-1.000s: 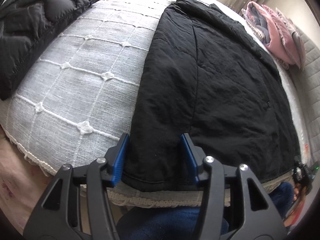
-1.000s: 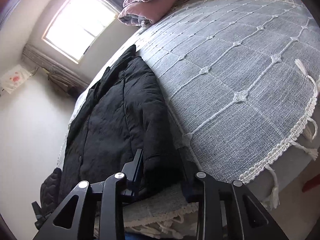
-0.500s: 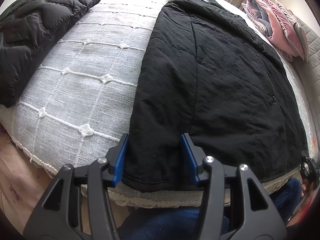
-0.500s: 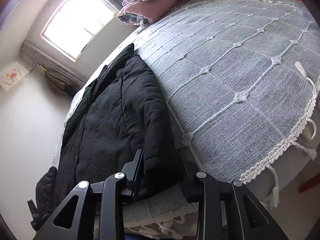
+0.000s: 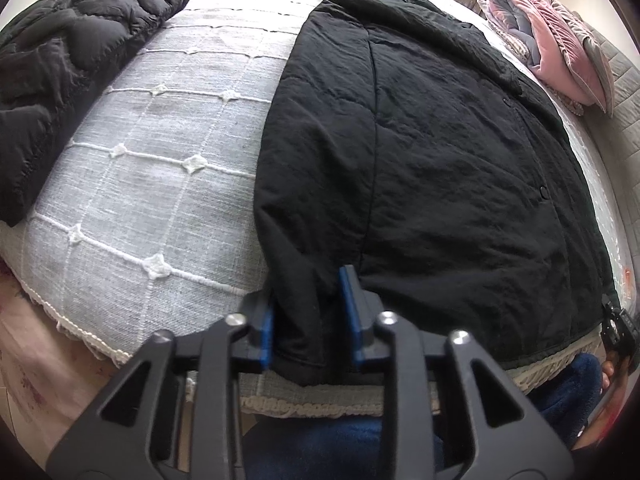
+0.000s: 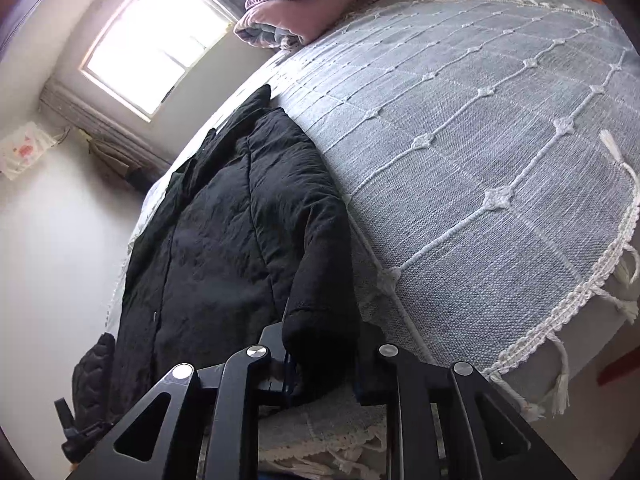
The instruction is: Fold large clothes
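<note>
A large black padded jacket (image 5: pixel 432 152) lies flat on the grey bedspread (image 5: pixel 160 168), collar at the far end. My left gripper (image 5: pixel 306 312) is shut on the jacket's near left hem corner, the cloth bunched between the blue pads. In the right wrist view the jacket (image 6: pixel 224 240) runs away to the left. My right gripper (image 6: pixel 320 356) is shut on the jacket's near right hem corner, which bulges up between the fingers. The right gripper also shows at the far right edge of the left wrist view (image 5: pixel 618 328).
A second black quilted jacket (image 5: pixel 60 64) lies at the bed's far left. Folded pink and grey bedding (image 5: pixel 552 48) sits at the head of the bed, also in the right wrist view (image 6: pixel 308 4). The bedspread's fringed edge (image 6: pixel 580 304) hangs at the right. A window (image 6: pixel 156 36) is beyond.
Both grippers have closed on the hem corners, the cloth now pinched and bunched. The left gripper shifted slightly toward the jacket's left edge.
</note>
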